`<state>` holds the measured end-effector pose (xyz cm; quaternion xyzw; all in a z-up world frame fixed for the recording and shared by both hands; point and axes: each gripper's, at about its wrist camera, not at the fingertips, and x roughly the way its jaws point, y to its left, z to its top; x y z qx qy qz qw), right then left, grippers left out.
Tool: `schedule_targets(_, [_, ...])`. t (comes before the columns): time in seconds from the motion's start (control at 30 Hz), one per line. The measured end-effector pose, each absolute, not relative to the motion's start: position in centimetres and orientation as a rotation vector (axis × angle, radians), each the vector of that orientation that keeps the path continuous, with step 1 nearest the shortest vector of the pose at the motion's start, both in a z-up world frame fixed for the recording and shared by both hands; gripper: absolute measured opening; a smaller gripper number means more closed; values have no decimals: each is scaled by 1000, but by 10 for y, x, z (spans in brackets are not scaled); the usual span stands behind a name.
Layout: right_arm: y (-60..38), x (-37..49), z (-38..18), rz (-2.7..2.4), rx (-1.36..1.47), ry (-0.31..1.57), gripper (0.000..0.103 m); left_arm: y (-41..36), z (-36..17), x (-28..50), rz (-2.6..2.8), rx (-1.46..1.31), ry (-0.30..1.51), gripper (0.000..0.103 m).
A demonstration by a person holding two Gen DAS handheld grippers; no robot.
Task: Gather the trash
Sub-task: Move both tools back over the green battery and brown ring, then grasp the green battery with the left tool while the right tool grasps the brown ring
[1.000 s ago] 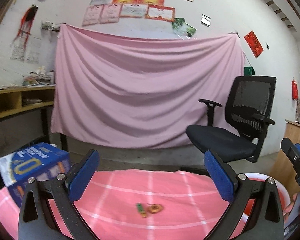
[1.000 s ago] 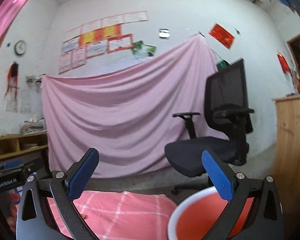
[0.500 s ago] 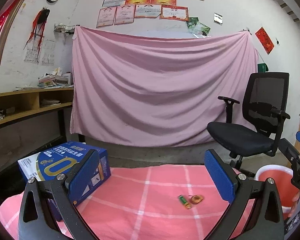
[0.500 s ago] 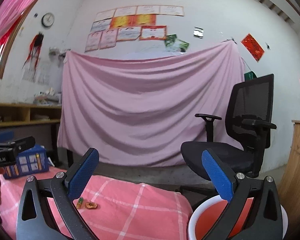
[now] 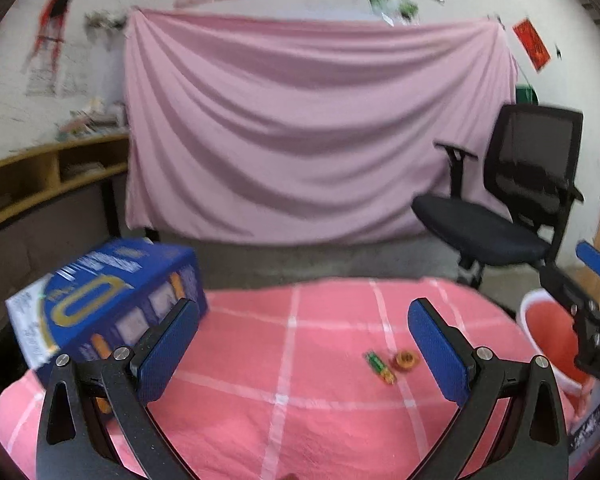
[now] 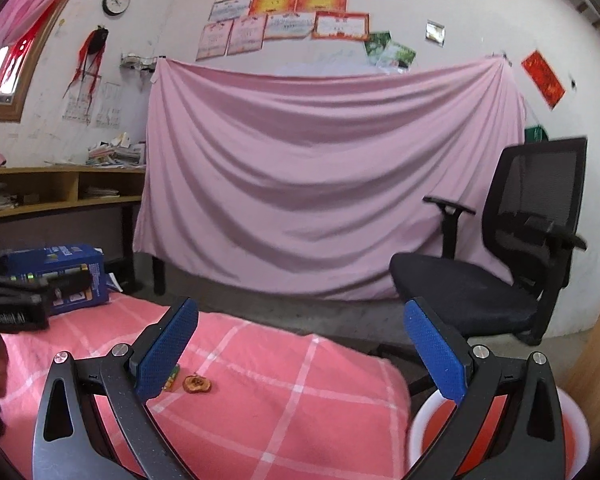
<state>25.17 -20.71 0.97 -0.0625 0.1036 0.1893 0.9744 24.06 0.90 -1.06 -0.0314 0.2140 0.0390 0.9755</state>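
Two bits of trash lie on the pink checked cloth (image 5: 284, 364): a small green wrapper (image 5: 378, 365) and an orange round scrap (image 5: 405, 360). They also show in the right wrist view, the scrap (image 6: 197, 384) just right of my right gripper's left finger, the wrapper (image 6: 171, 378) partly hidden behind it. A red bin with a white rim (image 5: 548, 340) stands off the cloth's right edge; in the right wrist view the bin (image 6: 496, 416) is under the right finger. My left gripper (image 5: 304, 344) is open and empty. My right gripper (image 6: 300, 348) is open and empty.
A blue carton (image 5: 104, 304) stands at the cloth's left end and shows in the right wrist view (image 6: 72, 276). A black office chair (image 5: 512, 208) stands behind the bin. A pink sheet (image 5: 312, 132) hangs on the back wall. Wooden shelves (image 5: 48, 176) run along the left.
Both views have tilted down and drawn nearer to the cloth. The trash now sits just left of my left gripper's right finger. Both grippers stay open.
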Motion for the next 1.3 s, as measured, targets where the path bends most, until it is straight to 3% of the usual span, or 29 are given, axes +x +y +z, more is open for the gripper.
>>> schedule_targets(0.27, [-196,286,-8,432,-131,414,98,3,-34,288,29,-74,681,100])
schedule_targets(0.37, [-194,297,-14,447,-127,485,90,0,-41,299,-31,-98,742,85])
schedule_targets(0.43, [-194,303,-18,449,-121,525,88,-5,-45,307,-69,-109,779,83])
schedule_targets(0.5, [-197,308,-20,449,-111,554,87,-10,-47,313,-104,-111,807,62])
schedule_targets(0.67, [-204,315,-24,453,-78,595,87,-20,-54,329,-154,-112,897,41])
schedule_targets(0.77, [-205,319,-25,452,-67,610,87,-23,-57,339,-169,-113,943,40])
schedule_targets(0.87, [-205,321,-26,454,-66,622,87,-24,-56,344,-165,-103,955,26])
schedule_targets(0.97, [-203,323,-27,457,-74,633,87,-22,-58,342,-164,-105,963,21])
schedule_targets(1.07, [-202,325,-30,457,-84,648,87,-21,-59,341,-159,-87,969,8])
schedule_targets(1.2, [-194,333,-38,470,-108,710,87,-14,-61,339,-164,-100,975,7])
schedule_targets(1.3, [-187,339,-46,526,-113,778,67,-10,-60,337,-158,-86,973,7])
